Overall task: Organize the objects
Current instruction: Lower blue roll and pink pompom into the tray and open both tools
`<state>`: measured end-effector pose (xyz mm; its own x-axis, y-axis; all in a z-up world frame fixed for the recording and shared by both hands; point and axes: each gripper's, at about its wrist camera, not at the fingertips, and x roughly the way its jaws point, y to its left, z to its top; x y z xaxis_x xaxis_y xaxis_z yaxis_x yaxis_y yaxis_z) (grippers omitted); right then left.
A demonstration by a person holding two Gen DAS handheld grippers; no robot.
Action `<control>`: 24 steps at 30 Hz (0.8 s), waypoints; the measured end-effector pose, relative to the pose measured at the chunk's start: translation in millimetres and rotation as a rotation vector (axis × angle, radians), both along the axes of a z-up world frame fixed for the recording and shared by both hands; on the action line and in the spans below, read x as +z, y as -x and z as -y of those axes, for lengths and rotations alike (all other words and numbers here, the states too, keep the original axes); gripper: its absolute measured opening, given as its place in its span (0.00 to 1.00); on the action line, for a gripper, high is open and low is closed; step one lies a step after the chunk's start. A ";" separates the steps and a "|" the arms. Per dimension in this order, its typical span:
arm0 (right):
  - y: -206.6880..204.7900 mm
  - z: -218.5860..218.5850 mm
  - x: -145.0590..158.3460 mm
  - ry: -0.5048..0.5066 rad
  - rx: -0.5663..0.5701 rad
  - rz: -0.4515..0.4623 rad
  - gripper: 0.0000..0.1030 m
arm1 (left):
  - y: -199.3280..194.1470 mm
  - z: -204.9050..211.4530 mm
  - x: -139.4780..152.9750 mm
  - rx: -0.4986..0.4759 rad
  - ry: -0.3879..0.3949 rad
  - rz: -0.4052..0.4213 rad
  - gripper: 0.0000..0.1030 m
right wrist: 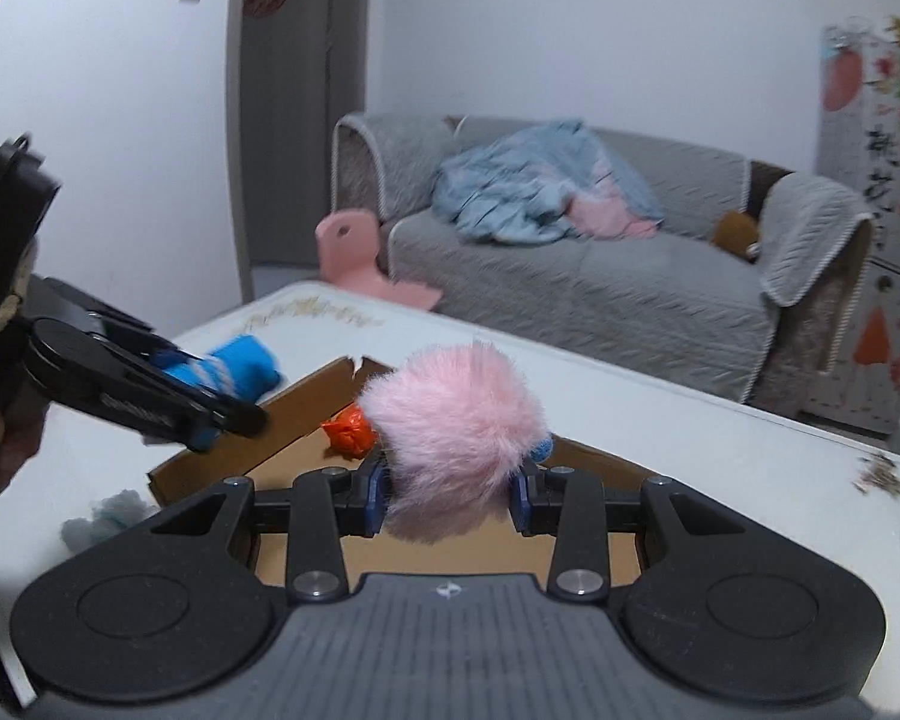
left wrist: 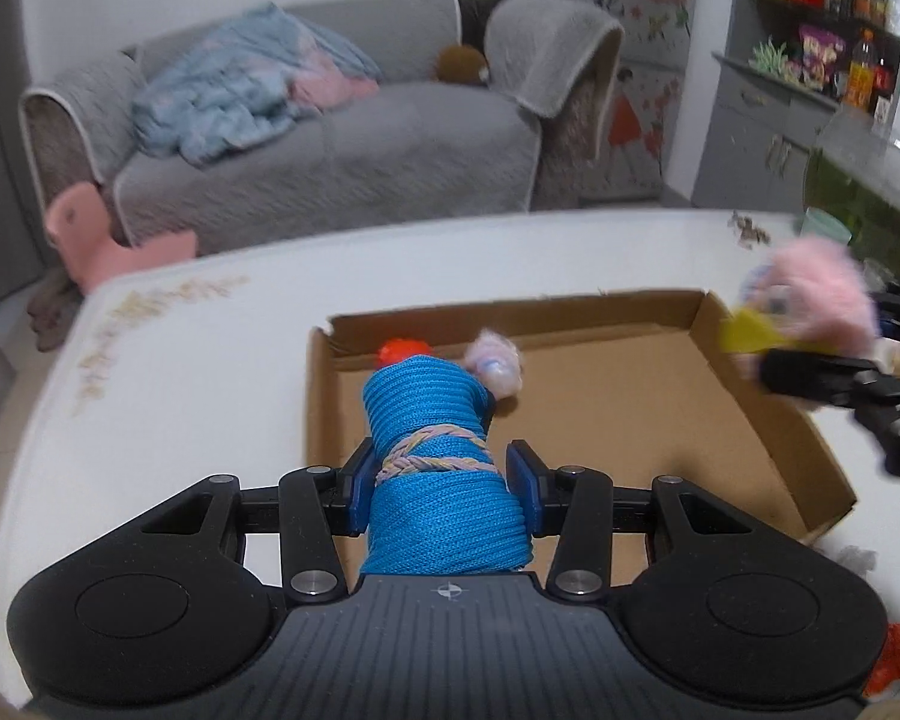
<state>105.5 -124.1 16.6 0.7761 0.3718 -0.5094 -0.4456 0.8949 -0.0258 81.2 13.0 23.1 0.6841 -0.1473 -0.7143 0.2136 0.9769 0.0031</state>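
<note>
While the left gripper (left wrist: 444, 474) is held above the near edge of the cardboard tray (left wrist: 768, 420), its fingers (left wrist: 359, 489) are clamped on a bundle of blue cord (left wrist: 441, 480), which is bound round the middle with a braided pastel band (left wrist: 432, 456). The bundle stands roughly upright between the blue pads, clear of the tray floor. The tray, a shallow open box, lies on the white worktop (left wrist: 222, 372).

Inside the tray, at its far left corner, lie an orange item (left wrist: 399, 351) and a small pale fluffy item (left wrist: 495, 360), just beside each other; both are partly hidden behind the cord.

The right gripper (right wrist: 450, 495) is held over the right side of the tray, its fingers (right wrist: 375, 501) closed on a pink fur pom-pom (right wrist: 450, 420). From the left wrist view this gripper appears blurred, and a yellow piece (left wrist: 750, 330) shows beside the pom-pom; whether it is attached cannot be told.

From the right wrist view, a small bluish-white tuft (right wrist: 105, 516) lies on the worktop outside the tray's near corner. A second orange item (left wrist: 894, 660) sits on the worktop at the lower right of the left wrist view, and a pale green cup (left wrist: 825, 231) stands near the far right edge.

Beyond the worktop stand a grey sofa (left wrist: 342, 150) with a light blue blanket (left wrist: 240, 90) on it, and a pink chair (left wrist: 99, 234) on the floor.
</note>
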 end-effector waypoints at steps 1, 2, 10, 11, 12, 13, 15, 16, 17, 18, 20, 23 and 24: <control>-8.1 -7.2 -4.1 0.013 0.014 -0.016 0.34 | -7.8 1.7 -6.9 -0.009 -0.005 -0.019 0.50; -16.4 -14.8 -9.0 0.029 0.030 -0.030 0.34 | -14.6 2.0 -13.6 -0.013 -0.005 -0.035 0.50; -61.8 -55.3 -49.4 0.159 0.121 -0.145 0.34 | -52.8 -8.8 -55.3 -0.017 -0.019 -0.140 0.50; -65.4 -57.3 -54.0 0.168 0.129 -0.156 0.34 | -54.9 -10.9 -56.9 -0.015 -0.022 -0.143 0.50; -68.1 -59.8 -55.8 0.177 0.135 -0.163 0.34 | -58.4 -9.4 -57.5 -0.013 -0.024 -0.147 0.50; -70.3 -62.0 -57.7 0.186 0.138 -0.168 0.34 | -60.9 -10.0 -59.2 -0.012 -0.023 -0.150 0.50; -74.5 -65.3 -59.7 0.195 0.148 -0.178 0.34 | -65.5 -11.2 -62.0 0.000 -0.025 -0.151 0.50; -75.2 -66.5 -60.2 0.200 0.153 -0.178 0.34 | -66.9 -12.3 -62.9 0.005 -0.025 -0.145 0.50; -77.3 -66.8 -60.5 0.202 0.160 -0.181 0.34 | -67.8 -12.8 -63.1 0.004 -0.029 -0.139 0.50; -77.8 -67.7 -61.2 0.207 0.167 -0.186 0.34 | -68.3 -13.3 -63.1 0.006 -0.029 -0.138 0.50; -81.5 -70.1 -64.1 0.225 0.178 -0.190 0.34 | -70.2 -12.0 -62.3 0.012 -0.028 -0.139 0.51; -81.8 -73.4 -67.1 0.233 0.189 -0.197 0.35 | -71.1 -8.8 -62.3 0.018 -0.028 -0.133 0.56; -81.6 -74.2 -67.5 0.236 0.191 -0.203 0.35 | -71.4 -8.7 -62.4 0.020 -0.024 -0.130 0.57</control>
<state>187.1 -49.9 -50.9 0.5783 0.3544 -0.7348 -0.6218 0.7746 -0.1157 152.5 21.7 -39.4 0.5882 -0.1164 -0.8003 0.1946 0.9809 0.0004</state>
